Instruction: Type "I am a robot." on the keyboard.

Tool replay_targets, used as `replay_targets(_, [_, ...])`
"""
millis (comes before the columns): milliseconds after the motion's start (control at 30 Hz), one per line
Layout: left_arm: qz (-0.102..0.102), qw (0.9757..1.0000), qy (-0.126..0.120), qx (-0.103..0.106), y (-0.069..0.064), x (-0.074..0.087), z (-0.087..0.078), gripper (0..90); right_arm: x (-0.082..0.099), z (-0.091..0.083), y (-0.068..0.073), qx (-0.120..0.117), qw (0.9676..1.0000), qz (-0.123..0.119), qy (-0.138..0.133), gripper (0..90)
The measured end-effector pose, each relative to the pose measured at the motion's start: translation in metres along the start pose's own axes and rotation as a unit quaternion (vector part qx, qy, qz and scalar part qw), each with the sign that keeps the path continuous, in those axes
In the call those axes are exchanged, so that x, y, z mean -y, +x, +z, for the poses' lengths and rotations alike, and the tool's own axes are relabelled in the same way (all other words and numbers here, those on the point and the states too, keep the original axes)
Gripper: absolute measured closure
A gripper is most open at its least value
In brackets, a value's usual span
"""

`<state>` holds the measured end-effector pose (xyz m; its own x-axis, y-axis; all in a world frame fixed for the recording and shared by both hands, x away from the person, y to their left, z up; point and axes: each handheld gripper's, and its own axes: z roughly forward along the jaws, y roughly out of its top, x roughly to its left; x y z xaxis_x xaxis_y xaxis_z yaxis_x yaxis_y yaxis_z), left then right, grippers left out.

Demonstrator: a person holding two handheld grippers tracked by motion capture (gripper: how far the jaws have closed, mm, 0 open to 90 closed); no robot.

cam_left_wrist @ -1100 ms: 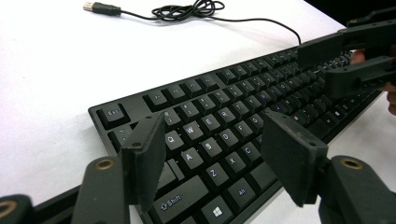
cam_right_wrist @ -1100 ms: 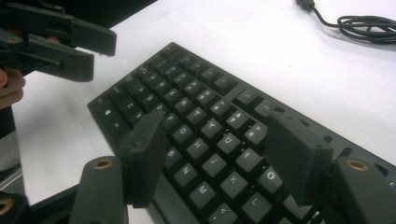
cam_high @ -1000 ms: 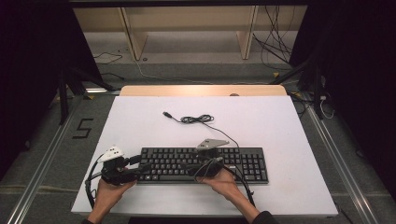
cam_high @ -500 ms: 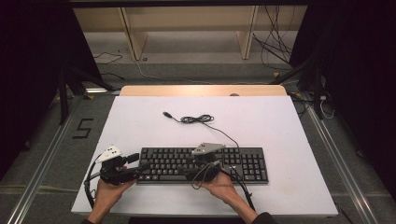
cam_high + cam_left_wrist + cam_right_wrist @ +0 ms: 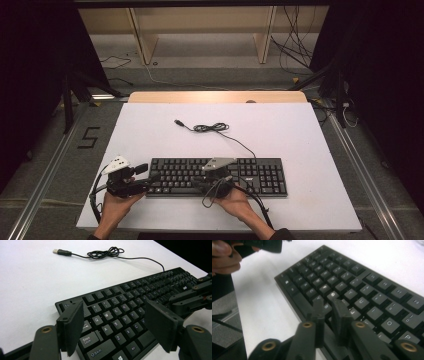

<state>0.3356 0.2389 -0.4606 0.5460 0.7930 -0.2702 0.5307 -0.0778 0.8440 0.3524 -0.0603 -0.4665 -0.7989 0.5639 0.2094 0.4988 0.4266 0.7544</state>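
Left jaws spread wide, right jaws nearly together with just a thin gap, nothing between either pair. Left gripper [image 5: 142,176] has just been opening a bit further; right gripper [image 5: 200,181] has just been closing, no key or cable caught in it.

Keyboard [image 5: 250,175] lies flat on the white table [image 5: 310,145], long side across, toward the 6 o'clock edge in the high view. My left gripper sits at its 9 o'clock end, jaws level and pointing toward 3 o'clock, hovering just off the corner. Through the left gripper view I look between the pads [image 5: 72,327] at the Caps Lock and Shift block; pads are above the keys, contact not visible.

My right gripper is over the front-middle of the board, tips low above the bottom letter row, close to the B key [image 5: 327,307]. Can't tell if the tips touch a key.

Keyboard cable [image 5: 212,128] runs from the back edge toward 12 o'clock, bunched in a loose coil, USB plug [image 5: 178,122] lying free at its 9 o'clock end, well apart from both grippers.
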Motion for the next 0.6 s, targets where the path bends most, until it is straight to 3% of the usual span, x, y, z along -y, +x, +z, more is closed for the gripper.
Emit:
replay_targets(267, [0.001, 1.0000, 0.002, 0.001, 0.000, 0.000, 0.000, 31.2, 0.004, 0.006, 0.003, 0.000, 0.9998, -0.008, 0.018, 89.7])
replay_targets(600, [0.005, 1.0000, -0.002, 0.007, -0.001, 0.000, 0.000, 30.2, 0.008, 0.011, 0.004, 0.004, 0.9994, -0.011, 0.033, 90.0])
